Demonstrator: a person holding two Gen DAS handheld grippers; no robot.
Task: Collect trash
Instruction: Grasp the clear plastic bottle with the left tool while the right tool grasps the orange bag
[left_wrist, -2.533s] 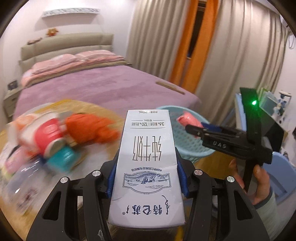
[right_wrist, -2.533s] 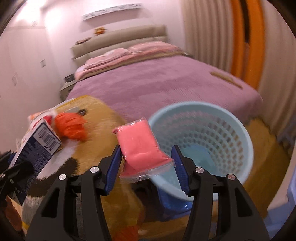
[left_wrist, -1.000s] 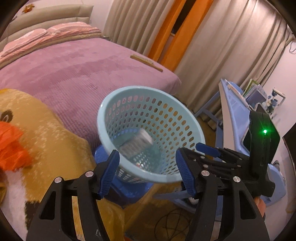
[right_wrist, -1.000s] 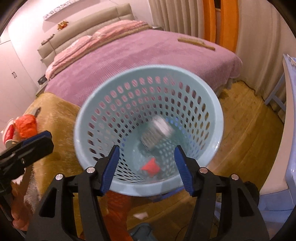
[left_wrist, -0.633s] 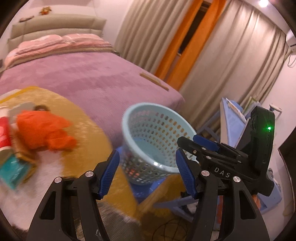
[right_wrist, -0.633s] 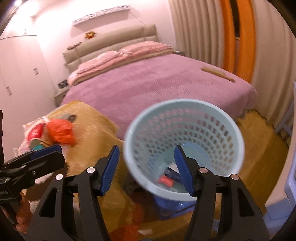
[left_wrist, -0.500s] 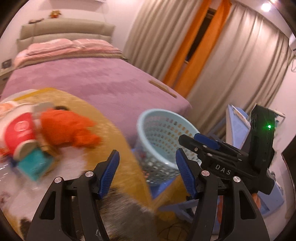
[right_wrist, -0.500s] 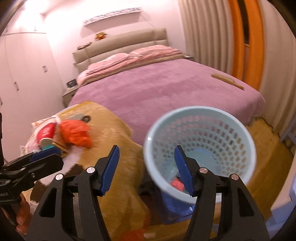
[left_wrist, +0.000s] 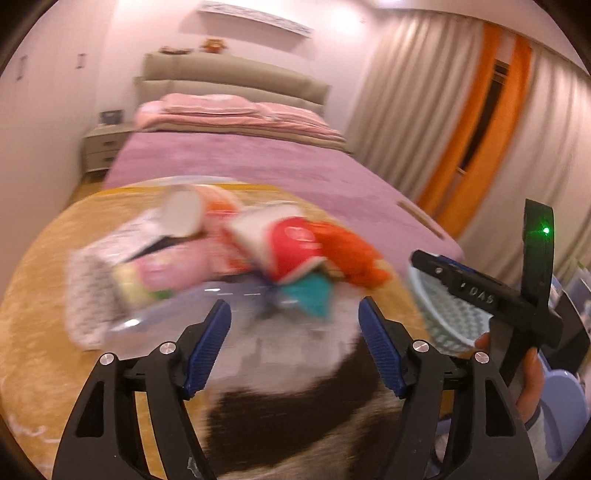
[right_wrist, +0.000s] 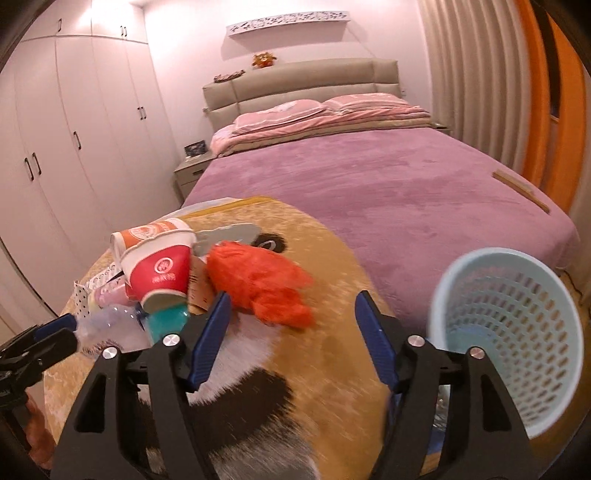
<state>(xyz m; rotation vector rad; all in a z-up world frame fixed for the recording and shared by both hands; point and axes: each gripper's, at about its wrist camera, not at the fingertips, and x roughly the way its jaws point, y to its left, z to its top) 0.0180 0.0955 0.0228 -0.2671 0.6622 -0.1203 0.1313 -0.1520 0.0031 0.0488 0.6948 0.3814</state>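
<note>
A pile of trash lies on a round yellow rug (right_wrist: 332, 266): a red paper cup (right_wrist: 159, 269), an orange crumpled bag (right_wrist: 258, 280), a teal packet (right_wrist: 166, 323), a clear plastic bottle (right_wrist: 107, 325) and pink wrappers (left_wrist: 166, 273). In the left wrist view the red cup (left_wrist: 295, 243) and the pile are blurred. A light blue perforated basket (right_wrist: 513, 332) stands at the right. My left gripper (left_wrist: 295, 332) is open and empty, just short of the pile. My right gripper (right_wrist: 291, 328) is open and empty, near the orange bag.
A bed with a purple cover (right_wrist: 388, 177) lies behind the rug. White wardrobes (right_wrist: 74, 129) line the left wall. Curtains (right_wrist: 480, 74) hang at the right. A blue stool (left_wrist: 561, 398) is at the right edge of the left wrist view.
Both grippers have let go of the milk carton and pink packet into the basket. Both have then swung left from the basket toward the trash pile.
</note>
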